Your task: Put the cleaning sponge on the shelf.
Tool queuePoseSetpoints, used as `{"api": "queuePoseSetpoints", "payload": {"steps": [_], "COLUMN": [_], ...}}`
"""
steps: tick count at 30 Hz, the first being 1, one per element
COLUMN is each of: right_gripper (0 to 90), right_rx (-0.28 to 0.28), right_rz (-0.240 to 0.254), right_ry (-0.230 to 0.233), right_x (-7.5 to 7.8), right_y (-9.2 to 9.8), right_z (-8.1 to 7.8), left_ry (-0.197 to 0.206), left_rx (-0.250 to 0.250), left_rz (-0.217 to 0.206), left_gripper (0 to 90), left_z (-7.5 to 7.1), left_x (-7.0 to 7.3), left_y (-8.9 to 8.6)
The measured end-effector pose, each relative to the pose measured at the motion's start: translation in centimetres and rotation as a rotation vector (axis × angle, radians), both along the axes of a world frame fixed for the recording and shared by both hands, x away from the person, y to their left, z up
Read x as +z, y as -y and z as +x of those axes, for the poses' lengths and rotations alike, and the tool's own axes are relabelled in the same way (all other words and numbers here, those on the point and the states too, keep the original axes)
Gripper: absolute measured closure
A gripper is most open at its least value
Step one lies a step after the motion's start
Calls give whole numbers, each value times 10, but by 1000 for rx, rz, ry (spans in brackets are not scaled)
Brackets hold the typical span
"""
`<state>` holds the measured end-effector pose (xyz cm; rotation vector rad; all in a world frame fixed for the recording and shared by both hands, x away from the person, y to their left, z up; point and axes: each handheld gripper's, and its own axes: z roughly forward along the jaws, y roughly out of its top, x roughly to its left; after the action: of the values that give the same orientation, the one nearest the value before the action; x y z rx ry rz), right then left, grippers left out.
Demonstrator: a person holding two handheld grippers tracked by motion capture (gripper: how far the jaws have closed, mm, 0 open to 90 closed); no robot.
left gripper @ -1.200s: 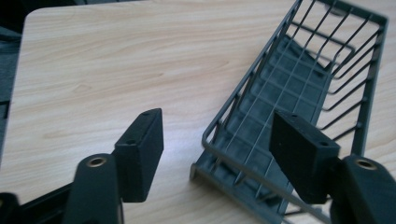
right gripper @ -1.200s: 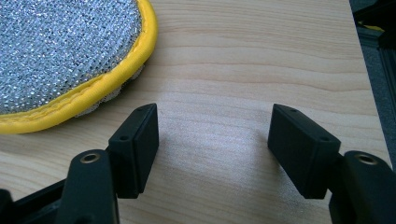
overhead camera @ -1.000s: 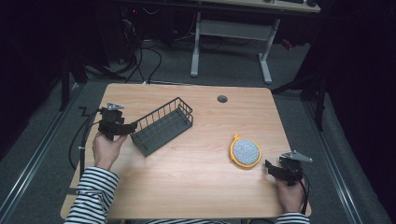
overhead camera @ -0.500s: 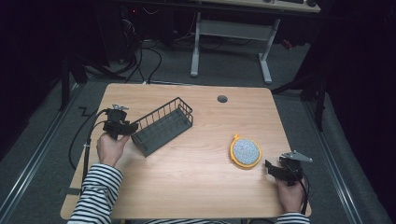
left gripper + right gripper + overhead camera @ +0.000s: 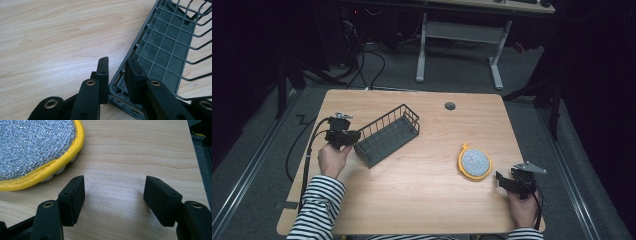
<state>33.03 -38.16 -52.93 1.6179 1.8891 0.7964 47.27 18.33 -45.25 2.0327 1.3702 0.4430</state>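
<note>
A dark grey wire basket [image 5: 387, 135] lies slantwise on the wooden table [image 5: 422, 200], left of centre. My left gripper [image 5: 354, 136] is at its near-left end. In the left gripper view the basket's end wall [image 5: 122, 72] stands between the two pads [image 5: 103, 72]; the jaws have just been closing and now pinch it, so the gripper [image 5: 117, 62] is shut on the basket [image 5: 165, 47]. A round silver scrubbing pad with a yellow rim [image 5: 475, 161] lies right of centre. My right gripper [image 5: 501, 178] rests just right of it, open [image 5: 115, 187] over bare wood, with the pad [image 5: 32, 147] at its upper left.
A round cable hole [image 5: 450, 106] sits near the table's far edge. Cables trail off the table's left side [image 5: 307, 150]. A desk frame [image 5: 462, 45] stands on the floor beyond the table. Bare wood lies between the basket and the pad.
My left gripper has shifted slightly right up to the basket's end and its jaws have come together on the end wall. The right hand and the pad have stayed still.
</note>
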Motion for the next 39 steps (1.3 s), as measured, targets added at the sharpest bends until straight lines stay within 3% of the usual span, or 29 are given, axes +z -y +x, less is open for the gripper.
{"api": "queuePoseSetpoints", "payload": {"steps": [18,25,31,39], "right_gripper": [339,338,338,338], "right_rx": [2,1,1,2], "right_rz": [0,0,1,3], "right_ry": [4,1,1,4], "right_x": [0,0,0,0], "right_y": [0,0,0,0], "right_z": [0,0,0,0], "left_ry": [4,-4,-14,-17], "left_rx": [-25,-41,-67,-97], "left_rz": [-37,-62,-42,-62], "left_gripper": [753,753,752,752], "left_z": [-2,-1,2,4], "left_x": [-1,-2,0,0], "left_y": [15,31,47,69]}}
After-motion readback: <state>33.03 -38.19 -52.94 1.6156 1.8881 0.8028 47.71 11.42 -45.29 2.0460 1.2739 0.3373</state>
